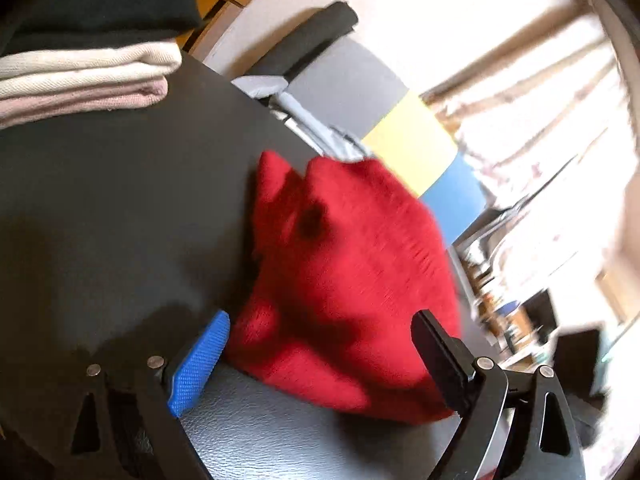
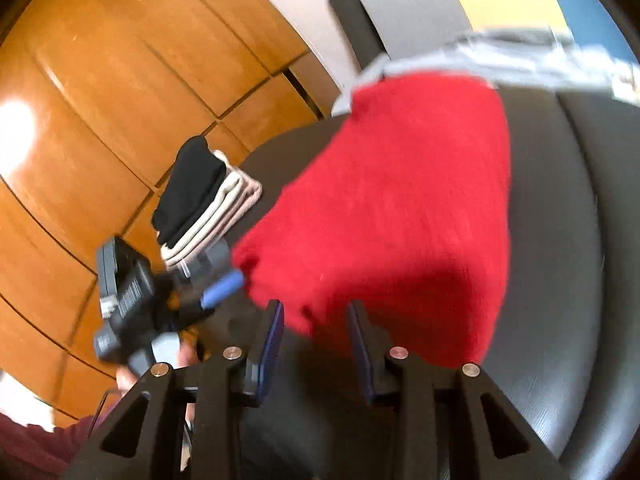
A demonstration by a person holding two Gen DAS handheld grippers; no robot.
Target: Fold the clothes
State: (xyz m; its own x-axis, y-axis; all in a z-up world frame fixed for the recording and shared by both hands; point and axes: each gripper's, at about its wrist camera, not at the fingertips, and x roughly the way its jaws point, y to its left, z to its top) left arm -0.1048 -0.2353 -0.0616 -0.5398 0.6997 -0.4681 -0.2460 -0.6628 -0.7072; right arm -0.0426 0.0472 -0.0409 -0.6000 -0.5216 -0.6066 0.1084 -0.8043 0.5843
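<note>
Red knitted garment (image 1: 348,280) lies bunched on the dark worktop (image 1: 120,208), with its long axis running from the near left to the far right edge, where one end hangs toward the grey chair (image 1: 344,76). In the right wrist view its far end narrows toward the worktop edge. Both pictures are blurred, so sleeves and neck cannot be told. The left hand-held gripper (image 1: 320,344) is spread wide with the garment between its fingers, not pressed by them. The right hand-held gripper (image 2: 316,320) stands partly apart at the near edge of the garment; whether it pinches cloth I cannot tell. A stack of folded clothes (image 1: 80,68), black on top, sits at the far left. Wooden floor (image 2: 120,80) lies behind, and the window side is overexposed
</note>
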